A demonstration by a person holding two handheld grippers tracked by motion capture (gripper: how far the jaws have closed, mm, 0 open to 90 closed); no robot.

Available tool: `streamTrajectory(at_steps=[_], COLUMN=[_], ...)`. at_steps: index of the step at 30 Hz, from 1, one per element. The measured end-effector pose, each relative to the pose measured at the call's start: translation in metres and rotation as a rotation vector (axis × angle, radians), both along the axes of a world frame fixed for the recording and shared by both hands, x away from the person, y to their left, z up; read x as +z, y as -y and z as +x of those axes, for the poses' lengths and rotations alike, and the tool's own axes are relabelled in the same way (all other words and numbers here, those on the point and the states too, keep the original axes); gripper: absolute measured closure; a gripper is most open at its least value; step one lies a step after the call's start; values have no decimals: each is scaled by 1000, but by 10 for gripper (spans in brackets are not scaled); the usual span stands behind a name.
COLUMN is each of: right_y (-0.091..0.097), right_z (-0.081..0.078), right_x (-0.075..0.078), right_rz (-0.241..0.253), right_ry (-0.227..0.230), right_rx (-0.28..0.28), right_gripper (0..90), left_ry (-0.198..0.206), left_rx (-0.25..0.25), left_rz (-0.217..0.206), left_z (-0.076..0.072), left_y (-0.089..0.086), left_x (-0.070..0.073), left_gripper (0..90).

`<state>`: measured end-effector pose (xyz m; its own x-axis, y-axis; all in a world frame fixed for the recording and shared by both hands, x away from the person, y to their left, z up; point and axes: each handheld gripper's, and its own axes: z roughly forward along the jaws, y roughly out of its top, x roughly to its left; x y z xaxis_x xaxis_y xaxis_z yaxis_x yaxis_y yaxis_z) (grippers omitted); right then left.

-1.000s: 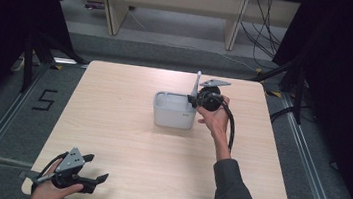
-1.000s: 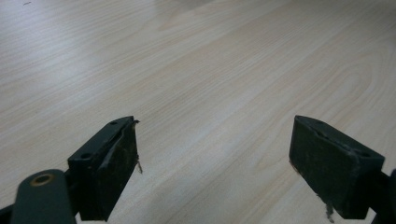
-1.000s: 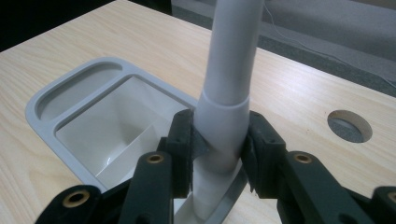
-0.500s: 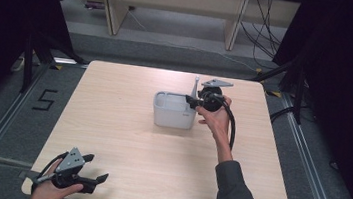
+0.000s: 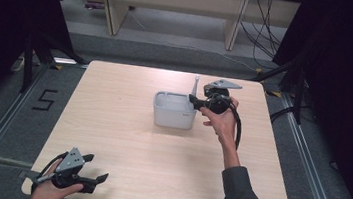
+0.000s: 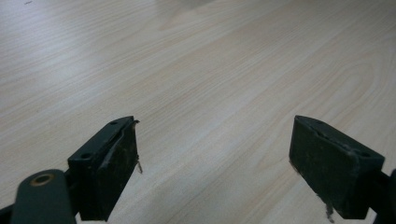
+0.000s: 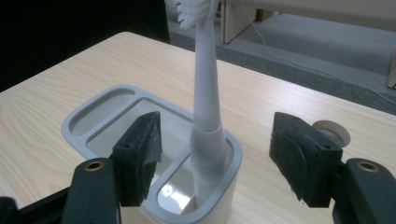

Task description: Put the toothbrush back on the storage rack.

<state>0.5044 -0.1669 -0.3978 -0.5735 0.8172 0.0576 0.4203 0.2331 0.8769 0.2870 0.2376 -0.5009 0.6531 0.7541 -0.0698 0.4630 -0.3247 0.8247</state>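
A grey holder (image 5: pixel 173 111) with several compartments stands on the wooden table (image 5: pixel 124 139) at centre back. A white toothbrush (image 5: pixel 195 85) stands upright in its right end, bristles up. My right gripper (image 5: pixel 193 100) is level with the holder's right side and is open. In the right gripper view the toothbrush (image 7: pixel 207 93) rises between the two jaws of my right gripper (image 7: pixel 217 128), touching neither, and the holder's rim (image 7: pixel 74 125) lies below. My left gripper (image 5: pixel 98 167) rests open at the table's front left corner. In its own view my left gripper (image 6: pixel 212 135) holds nothing.
A small round white object (image 7: pixel 332 131) lies on the table just behind the right jaw. Shelving (image 5: pixel 175 4) and cables (image 5: pixel 264 19) stand beyond the table's far edge. Bare wood (image 6: pixel 210 56) stretches ahead of the left gripper.
The right gripper has shifted slightly to the right beside the holder. The left gripper has not moved.
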Motion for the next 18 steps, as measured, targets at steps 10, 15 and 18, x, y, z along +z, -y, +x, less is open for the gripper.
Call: streamTrajectory(at_steps=[10,15,18], right_y=[6,9,11], right_z=[-16,-22,-24], right_x=[2,1,4], right_rz=[24,42,32], right_ry=[-16,-19,6], right_rx=[-8,-4,8], right_gripper=[330,331,330], left_ry=[-7,-4,3], left_rx=[7,6,0], left_rz=[2,-1,1], left_z=[0,0,0], left_y=[0,0,-1], left_x=[-1,-1,0], left_gripper=[148,148,148])
